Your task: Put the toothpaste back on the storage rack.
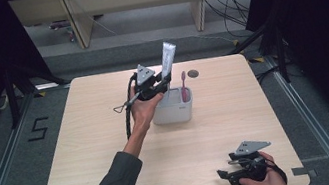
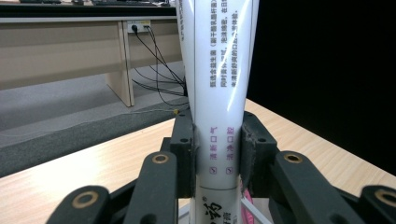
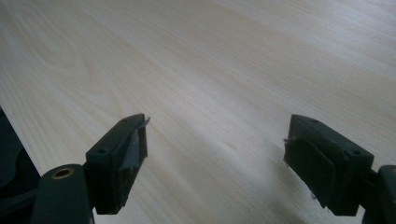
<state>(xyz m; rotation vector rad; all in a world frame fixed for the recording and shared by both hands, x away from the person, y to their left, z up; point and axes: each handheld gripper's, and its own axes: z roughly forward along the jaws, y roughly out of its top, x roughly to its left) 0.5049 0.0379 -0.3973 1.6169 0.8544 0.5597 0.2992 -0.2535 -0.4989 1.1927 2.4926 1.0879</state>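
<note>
— What's the left hand-held gripper (image 1: 160,84) doing over there?

— It's clenched on a white toothpaste tube (image 1: 167,59), gripping it low on the body. From the left gripper view you can see both pads pressed flat against the tube (image 2: 219,93), which stands upright between them.

— And where is the tube relative to that holder?

— Right at the grey holder (image 1: 176,112) near the far middle of the desk (image 1: 91,150). Its bottom end looks to be at or just inside the left compartment; I can't tell whether it's touching the floor of it. A pink toothbrush (image 1: 184,85) already stands in the right side.

— So how should it go in?

— I'd say keep the tube vertical and lower it straight, so the cap end doesn't catch the rim or the divider. Don't let go until it feels seated, or a tall tube like that could tip and lean on the toothbrush. Then open wide and lift straight up so a pad doesn't drag it out.

— The other one?

— The right hand-held gripper (image 1: 226,173) sits idle at the near right edge, jaws spread apart with nothing between them, just bare wood underneath.
</note>
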